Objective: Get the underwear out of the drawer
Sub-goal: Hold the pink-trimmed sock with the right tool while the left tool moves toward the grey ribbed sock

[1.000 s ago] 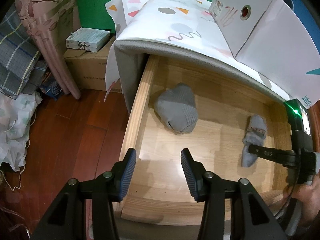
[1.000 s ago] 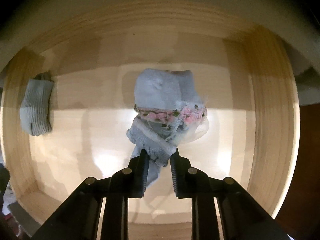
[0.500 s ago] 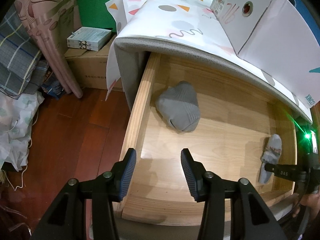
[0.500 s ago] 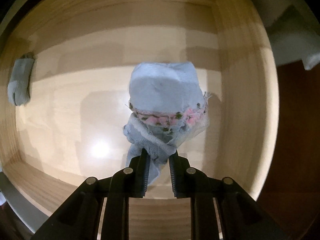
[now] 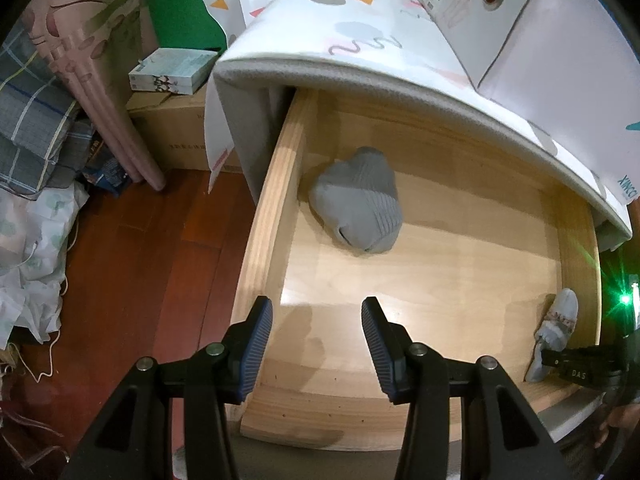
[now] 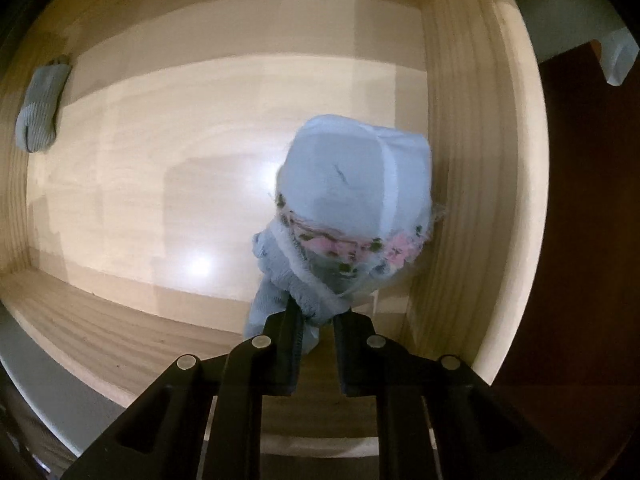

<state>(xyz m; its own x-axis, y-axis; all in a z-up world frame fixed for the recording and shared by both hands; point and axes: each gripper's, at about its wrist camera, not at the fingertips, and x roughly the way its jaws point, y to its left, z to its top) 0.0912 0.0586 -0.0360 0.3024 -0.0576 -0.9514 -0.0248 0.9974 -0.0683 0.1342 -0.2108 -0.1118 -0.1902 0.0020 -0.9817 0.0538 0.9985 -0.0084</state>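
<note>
Right gripper (image 6: 316,316) fingers clamp underwear (image 6: 352,208) | left gripper (image 5: 317,338) fingers apart, empty

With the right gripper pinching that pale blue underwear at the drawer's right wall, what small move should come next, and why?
Probably lift straight up. The right gripper is shut on the pale blue underwear with a pink floral band, which hangs beside the wooden drawer's right wall, so raising it should clear the rim before carrying it out.

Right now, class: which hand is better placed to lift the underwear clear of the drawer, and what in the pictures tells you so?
The right. Its gripper is already shut on the light blue underwear, beside the drawer's side wall. The left gripper is open and holds nothing, over the opposite front corner.
</note>
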